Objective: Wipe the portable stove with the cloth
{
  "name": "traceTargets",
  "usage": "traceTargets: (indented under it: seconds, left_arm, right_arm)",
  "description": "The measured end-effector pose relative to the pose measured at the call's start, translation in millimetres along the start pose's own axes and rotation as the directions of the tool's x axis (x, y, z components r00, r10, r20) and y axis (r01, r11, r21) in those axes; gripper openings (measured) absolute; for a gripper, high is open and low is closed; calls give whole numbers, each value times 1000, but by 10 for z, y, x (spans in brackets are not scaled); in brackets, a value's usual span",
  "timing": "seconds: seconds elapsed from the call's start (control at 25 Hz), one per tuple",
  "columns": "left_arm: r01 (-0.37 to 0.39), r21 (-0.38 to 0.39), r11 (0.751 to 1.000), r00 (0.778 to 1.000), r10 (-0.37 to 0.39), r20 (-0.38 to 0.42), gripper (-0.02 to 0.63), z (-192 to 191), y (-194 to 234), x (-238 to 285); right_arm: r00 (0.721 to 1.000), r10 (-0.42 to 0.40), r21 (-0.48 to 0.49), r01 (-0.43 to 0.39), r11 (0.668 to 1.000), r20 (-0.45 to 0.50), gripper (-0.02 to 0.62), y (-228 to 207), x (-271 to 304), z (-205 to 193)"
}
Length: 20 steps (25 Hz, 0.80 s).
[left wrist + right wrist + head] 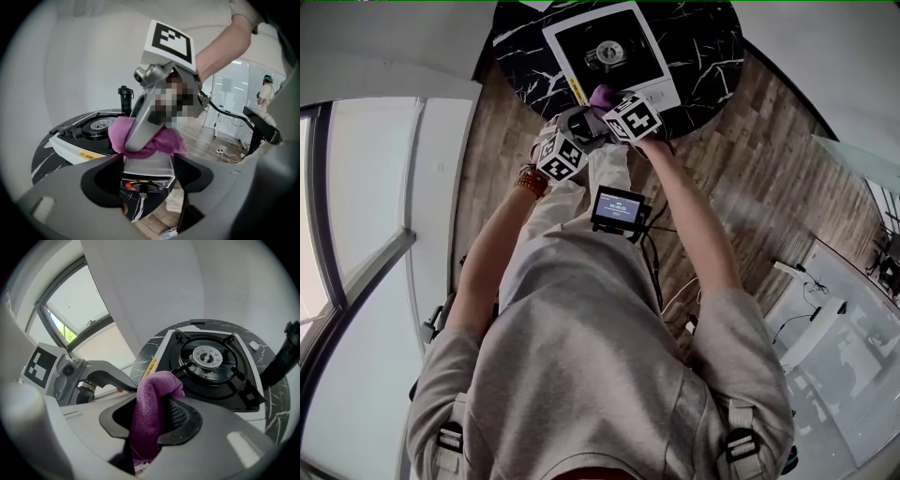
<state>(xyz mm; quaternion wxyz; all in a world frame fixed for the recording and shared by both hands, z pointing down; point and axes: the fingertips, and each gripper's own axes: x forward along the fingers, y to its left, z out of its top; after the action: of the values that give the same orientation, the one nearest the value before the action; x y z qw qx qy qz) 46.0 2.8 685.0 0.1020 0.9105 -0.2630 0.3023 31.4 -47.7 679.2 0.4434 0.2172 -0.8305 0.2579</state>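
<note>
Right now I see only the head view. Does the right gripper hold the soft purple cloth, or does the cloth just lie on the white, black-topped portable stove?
Observer: In the right gripper view, the right gripper is shut on the purple cloth, which stands folded between its jaws.
Operator: Is the left gripper holding anything?
Observer: The left gripper has its jaws apart. The near corner of the portable stove stands between them, but I cannot tell whether the pads touch it.
Operator: Is the cloth touching the stove?
Observer: In the left gripper view, the cloth appears to rest bunched on top of that same corner, under the right gripper.
</note>
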Motion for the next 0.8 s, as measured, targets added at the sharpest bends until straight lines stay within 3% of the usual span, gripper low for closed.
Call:
traceTargets:
  seconds: [0.56,0.68,0.8]
  left_arm:
    - [-16,-11,1000,1000,16,-10,316,18,38,29]
    - [-10,-44,999,1000,10,-11,310,3,27,26]
    - [28,-101,994,999,-30,-19,309,38,42,0]
  right_arm:
    - [999,45,27,-46,999,25,138,47,28,46]
    - [996,81,118,-86,989,45,140,42,30,43]
    - [986,149,253,-164,953,80,141,14,21,18]
